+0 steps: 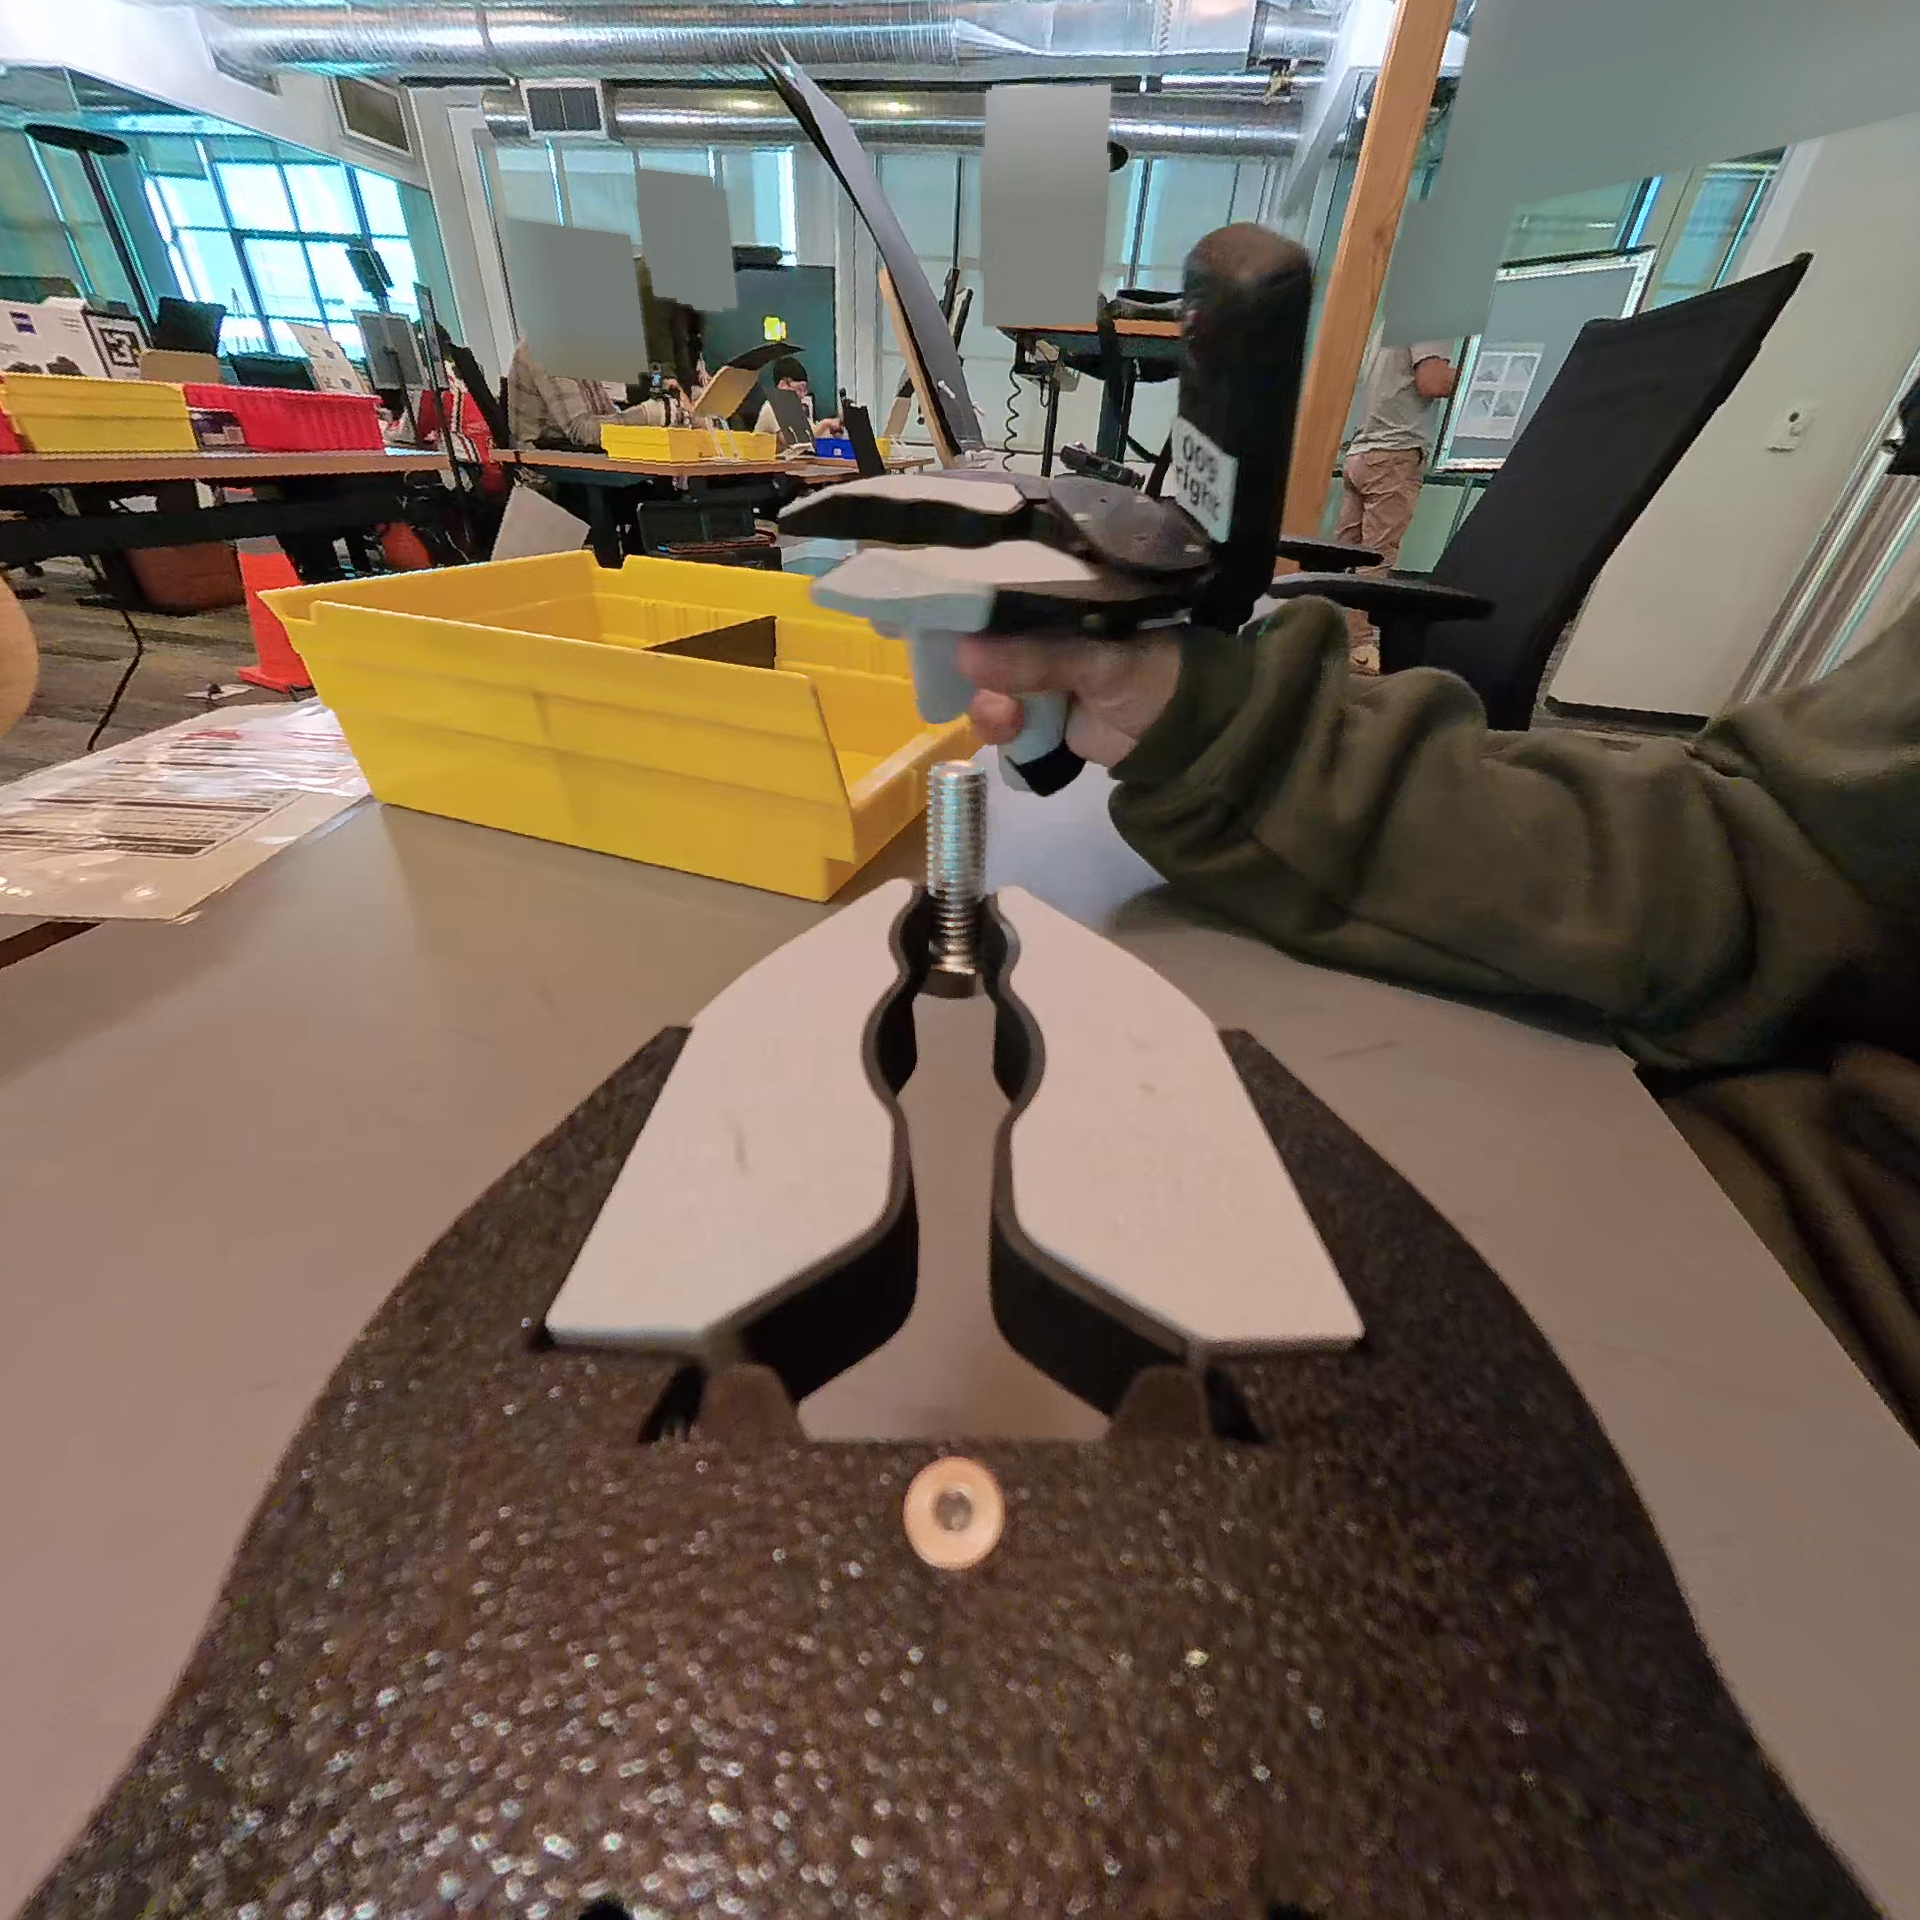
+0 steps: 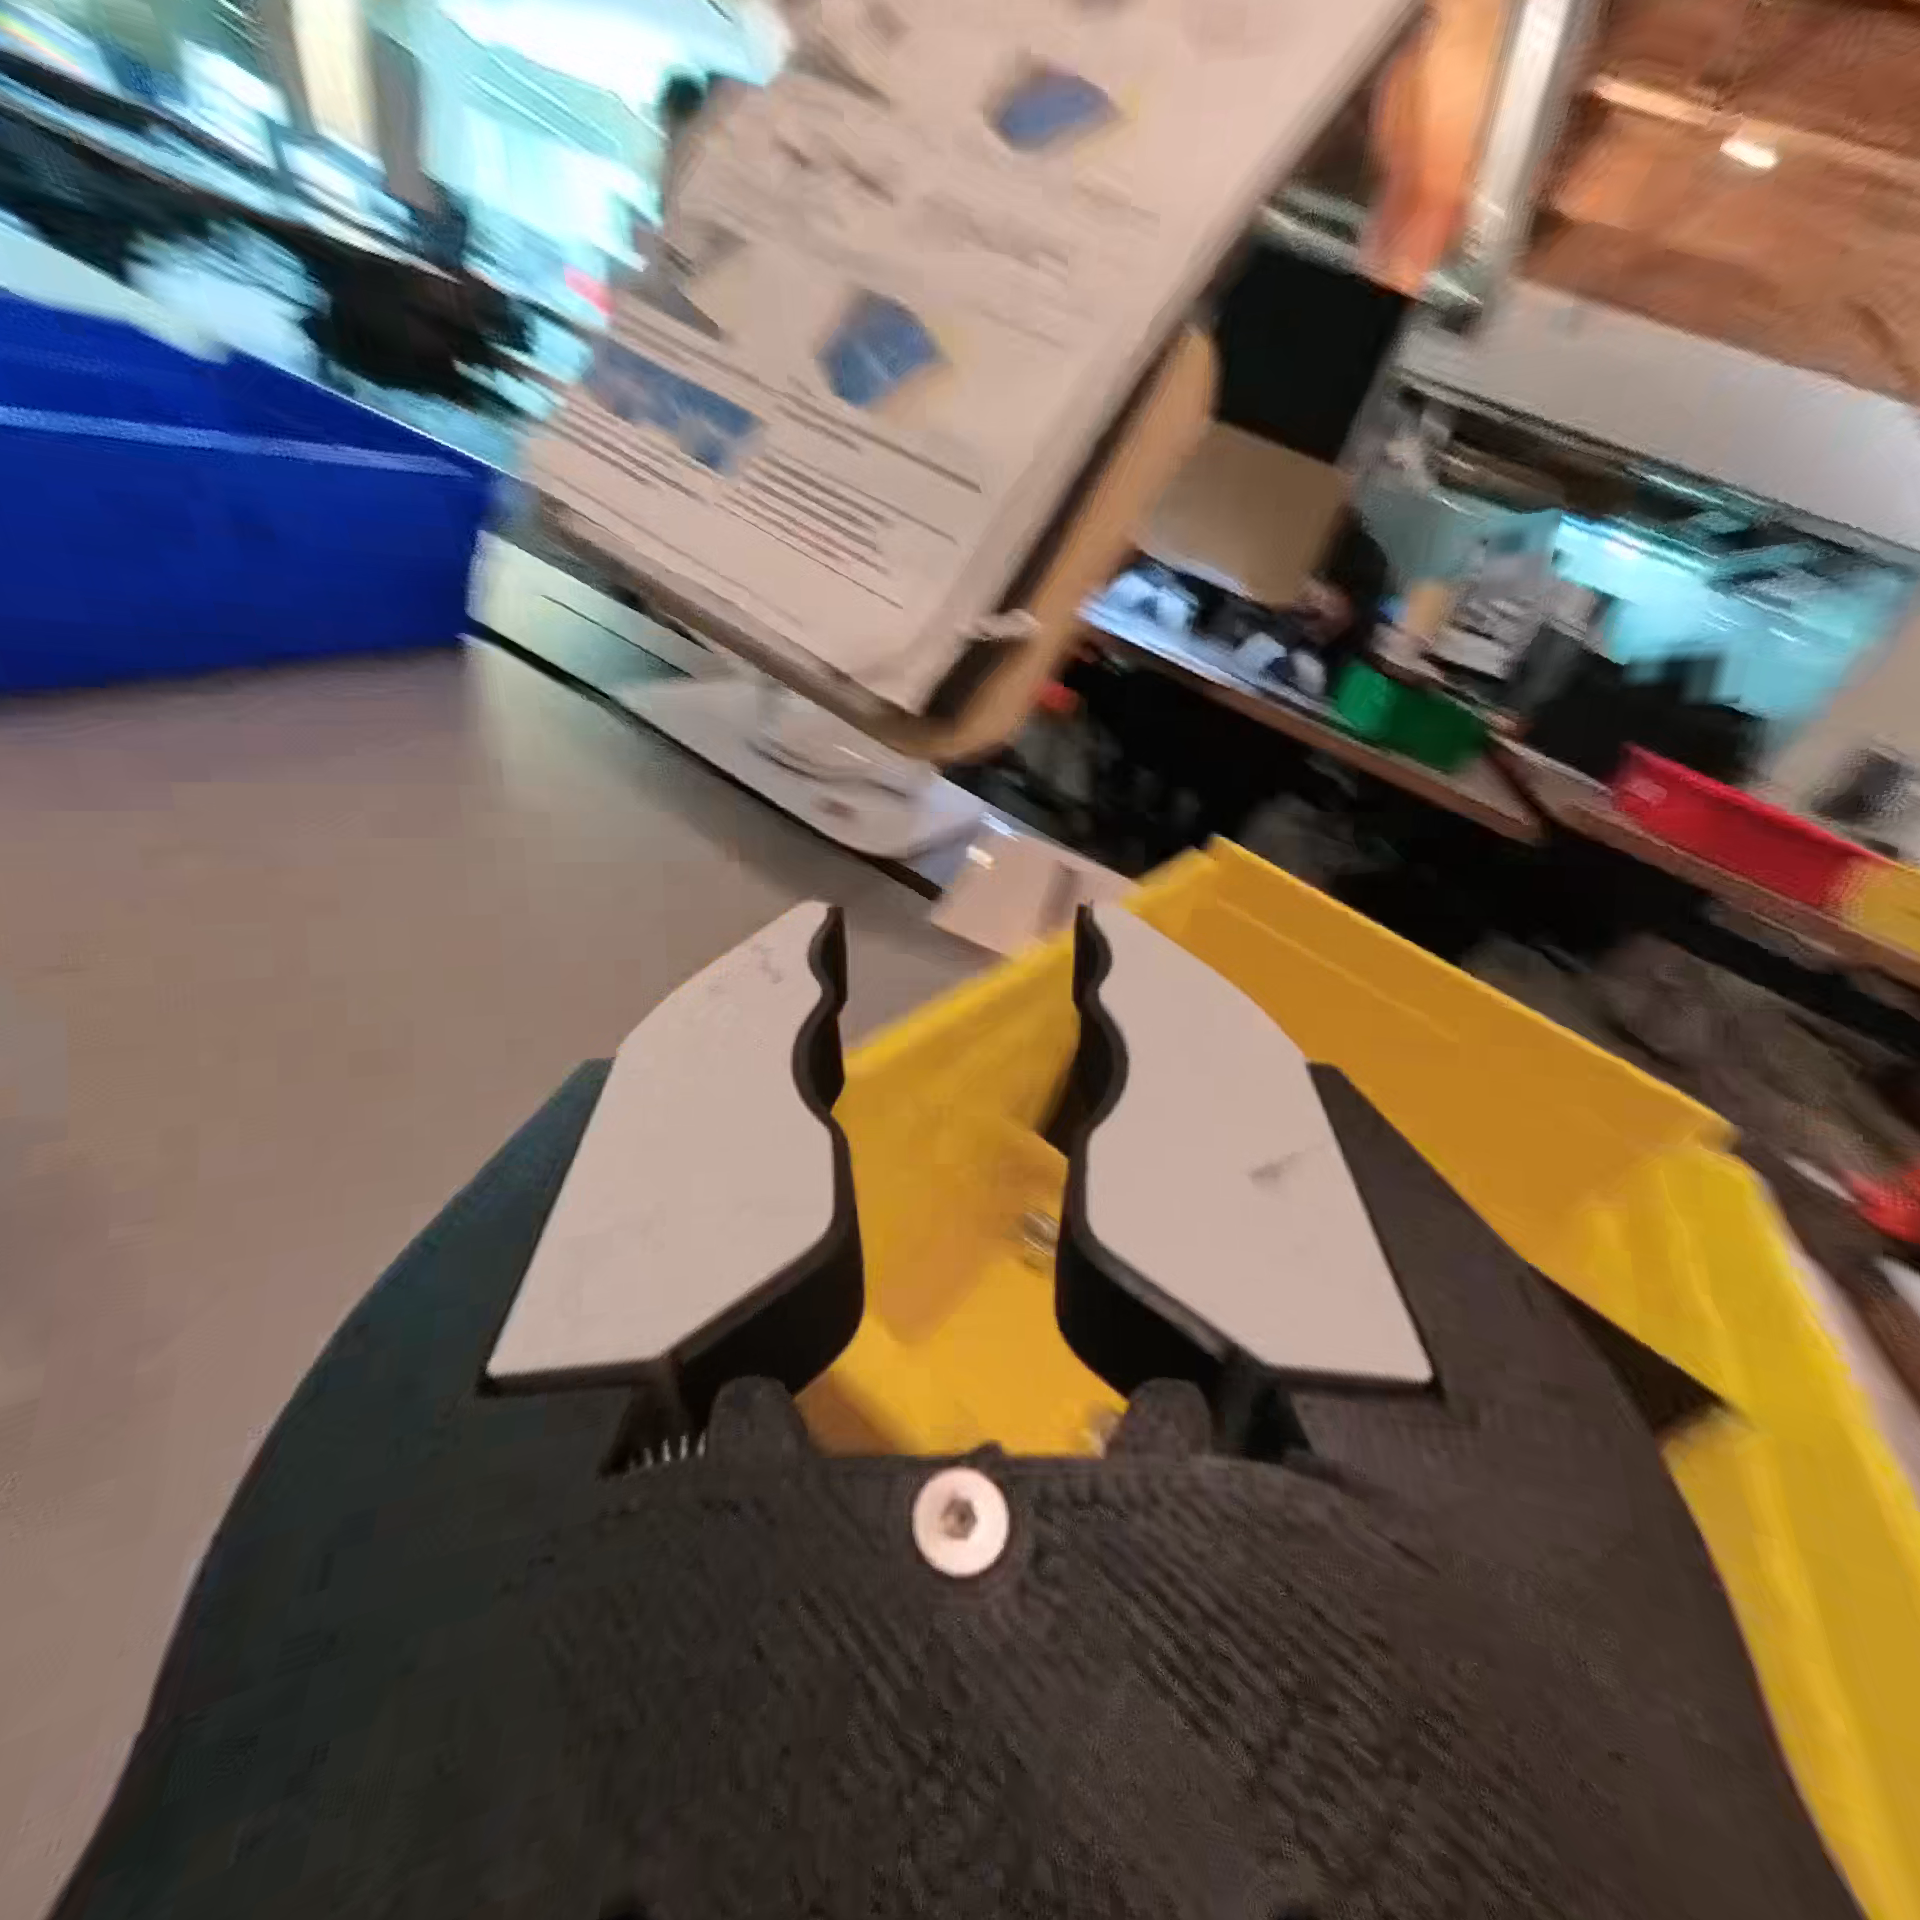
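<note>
2 claws over grey table [image 1: 312,1039], busy workshop: left [image 1: 953,914] grips bolt [image 1: 954,831]; right [image 2: 956,935] wide.

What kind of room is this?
Probably a shared workshop or lab office: long desks with coloured parts bins, people at laptops, bare ceiling ducts.

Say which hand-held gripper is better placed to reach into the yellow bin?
Right. The right hand-held gripper is open and hovers over the yellow bin; the left hand-held gripper is shut on an upright bolt.
</note>
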Available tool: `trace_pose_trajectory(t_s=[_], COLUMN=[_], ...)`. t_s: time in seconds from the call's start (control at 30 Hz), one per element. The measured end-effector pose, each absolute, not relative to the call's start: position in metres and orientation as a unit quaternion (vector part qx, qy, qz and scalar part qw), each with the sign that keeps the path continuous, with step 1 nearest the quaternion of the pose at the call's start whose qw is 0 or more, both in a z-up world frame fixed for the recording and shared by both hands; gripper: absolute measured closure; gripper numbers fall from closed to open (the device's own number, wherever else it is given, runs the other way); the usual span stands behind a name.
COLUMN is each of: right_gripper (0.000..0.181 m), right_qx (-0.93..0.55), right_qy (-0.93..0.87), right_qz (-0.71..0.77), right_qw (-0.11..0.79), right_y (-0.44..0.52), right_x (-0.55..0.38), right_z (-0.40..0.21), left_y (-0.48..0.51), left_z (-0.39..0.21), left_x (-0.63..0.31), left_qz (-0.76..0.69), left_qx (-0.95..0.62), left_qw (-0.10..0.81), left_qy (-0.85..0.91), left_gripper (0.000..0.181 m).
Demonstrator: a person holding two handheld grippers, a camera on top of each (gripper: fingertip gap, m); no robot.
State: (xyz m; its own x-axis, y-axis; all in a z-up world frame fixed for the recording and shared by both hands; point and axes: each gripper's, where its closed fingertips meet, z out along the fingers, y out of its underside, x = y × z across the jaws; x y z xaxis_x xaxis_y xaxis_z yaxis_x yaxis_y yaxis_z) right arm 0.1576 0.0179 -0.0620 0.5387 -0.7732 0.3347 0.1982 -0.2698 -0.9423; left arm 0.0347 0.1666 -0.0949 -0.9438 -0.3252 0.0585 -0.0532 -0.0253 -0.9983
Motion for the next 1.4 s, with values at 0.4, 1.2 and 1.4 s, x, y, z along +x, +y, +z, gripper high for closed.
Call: trace_pose_trajectory(t_s=[0.4,1.2,1.4], right_gripper=[0.157,0.171,0.158], right_qx=[-0.703,-0.793,-0.806], right_qy=[-0.029,0.239,0.312], right_qz=[-0.060,-0.497,-0.462], right_qw=[0.708,0.259,0.199], right_y=[0.174,-0.047,-0.077], right_x=[0.021,0.307,0.333], right_z=[-0.072,-0.065,-0.106], left_y=[0.159,0.178,0.181], left_z=[-0.097,-0.095,-0.096], left_x=[0.027,0.050,0.053], left_qz=[-0.695,-0.702,-0.693], left_qx=[-0.110,-0.170,-0.176], left_qw=[0.094,0.139,0.150], left_qy=[0.704,0.677,0.682], left_gripper=[0.173,0.150,0.150])
